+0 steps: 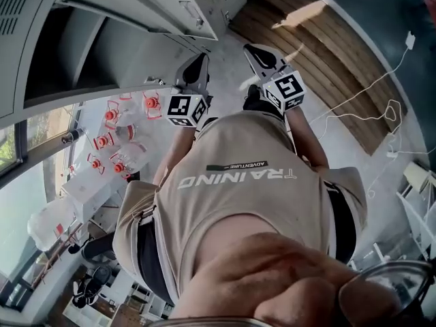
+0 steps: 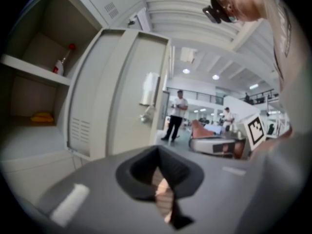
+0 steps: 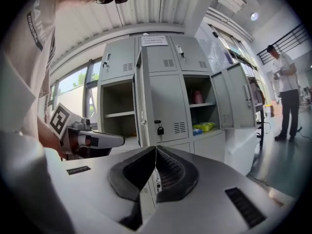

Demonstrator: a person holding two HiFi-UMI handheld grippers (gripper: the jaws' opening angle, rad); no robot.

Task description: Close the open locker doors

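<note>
A bank of grey lockers point(image 3: 165, 96) faces me. In the right gripper view, one door point(image 3: 165, 104) with a padlock point(image 3: 159, 129) stands ajar beside an open compartment point(image 3: 119, 108). Further right, another door point(image 3: 240, 95) hangs open beside shelves holding a pink item point(image 3: 198, 96) and a yellow-green packet point(image 3: 204, 126). The left gripper view shows an open door point(image 2: 124, 91) close ahead, next to a compartment with a bottle point(image 2: 63, 61). My left gripper point(image 2: 157, 149) point(image 1: 199, 63) is shut and empty. My right gripper point(image 3: 156, 147) point(image 1: 253, 50) is also shut and empty. Neither touches a door.
Seen from above, the open doors point(image 1: 160, 5) jut out at upper left. Red-capped bottles point(image 1: 112, 138) stand on a surface at left. Wooden boards point(image 1: 320, 46) and white cables point(image 1: 371, 94) lie on the floor to the right. One person point(image 3: 287, 94) stands at right, two more people point(image 2: 176, 113) further off.
</note>
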